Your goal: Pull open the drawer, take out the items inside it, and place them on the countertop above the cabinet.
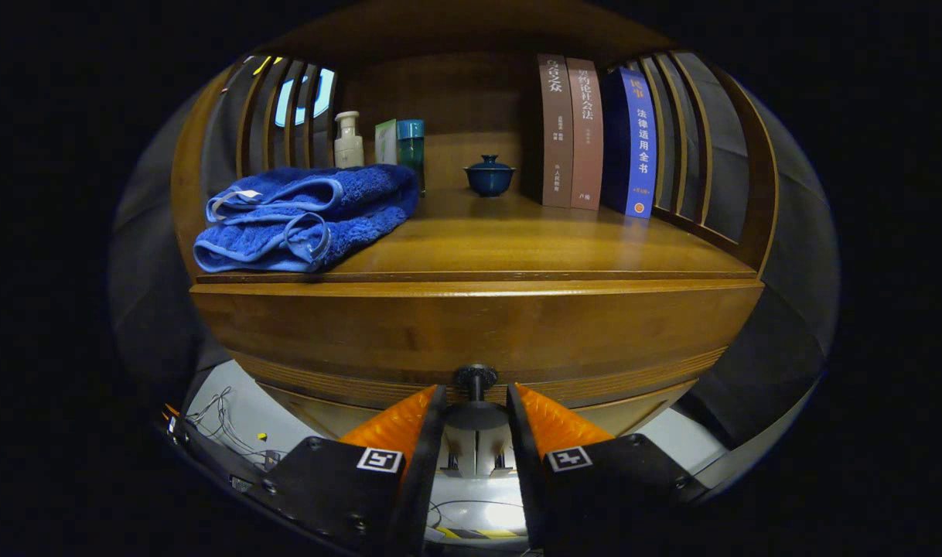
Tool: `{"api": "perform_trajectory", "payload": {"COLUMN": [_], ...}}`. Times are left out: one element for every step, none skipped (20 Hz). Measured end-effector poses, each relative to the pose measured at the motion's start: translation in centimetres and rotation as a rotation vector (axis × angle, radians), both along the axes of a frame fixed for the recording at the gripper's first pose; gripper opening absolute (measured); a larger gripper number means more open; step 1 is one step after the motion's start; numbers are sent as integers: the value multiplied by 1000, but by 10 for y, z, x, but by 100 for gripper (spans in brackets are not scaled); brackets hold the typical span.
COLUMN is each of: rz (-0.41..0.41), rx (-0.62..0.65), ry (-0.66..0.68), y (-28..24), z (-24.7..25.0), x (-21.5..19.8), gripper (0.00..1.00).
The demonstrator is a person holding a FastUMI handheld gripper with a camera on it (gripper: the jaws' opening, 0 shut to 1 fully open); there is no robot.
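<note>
The gripper (476,402) sits at the lower centre of the frame with its two fingers (397,422) set either side of the drawer knob (475,379). The knob lies in the gap between the fingertips; whether both pads press on it cannot be told, since a narrow gap seems to remain on each side.

The drawer (471,336) is the wide wooden front across the middle of the frame, directly below the countertop (517,244). It appears closed, and its contents are hidden.

Handling judgement: the knob is small, round, rigid and probably smooth, so it may slip under a light grip. Take hold on its neck, behind the head, and pull straight outward. The drawer is solid wood and likely heavy enough to resist at first.

On the countertop, upper left: a folded blue towel (305,216), soft and bulky. Behind it stand a pump bottle (348,141) and a teal container (411,147). At centre is a small lidded bowl (489,175), fragile. Upper right: a row of upright books (595,131). Bare wood remains at centre and right for placing items.
</note>
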State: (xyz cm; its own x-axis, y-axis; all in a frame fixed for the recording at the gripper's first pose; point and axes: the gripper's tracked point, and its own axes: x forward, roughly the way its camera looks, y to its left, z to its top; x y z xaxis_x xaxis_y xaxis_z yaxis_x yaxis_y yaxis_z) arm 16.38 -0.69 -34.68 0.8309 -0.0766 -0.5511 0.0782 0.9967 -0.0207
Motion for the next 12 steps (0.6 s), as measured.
{"api": "perform_trajectory", "payload": {"rz": [1,4,4,6,8,11,14,16,13,10,10,10], "rx": [-8,-13,-19,-21,-12,-7,-9,-11,-7,-6,-11,-15], "ry": [-5,-2,-3,4,5,8,12,18,20,21,22,22], "y": [0,0,-1,0,1,1,0,0,0,1,1,1], "z": [4,6,2,2,2,2,3,3,3,4,4,5], "x": [-3,-1,-2,0,-3,-3,-4,-5,-8,-11,-16,-21], "gripper": [46,46,39,34,30,30,30,30,30,30,30,30]}}
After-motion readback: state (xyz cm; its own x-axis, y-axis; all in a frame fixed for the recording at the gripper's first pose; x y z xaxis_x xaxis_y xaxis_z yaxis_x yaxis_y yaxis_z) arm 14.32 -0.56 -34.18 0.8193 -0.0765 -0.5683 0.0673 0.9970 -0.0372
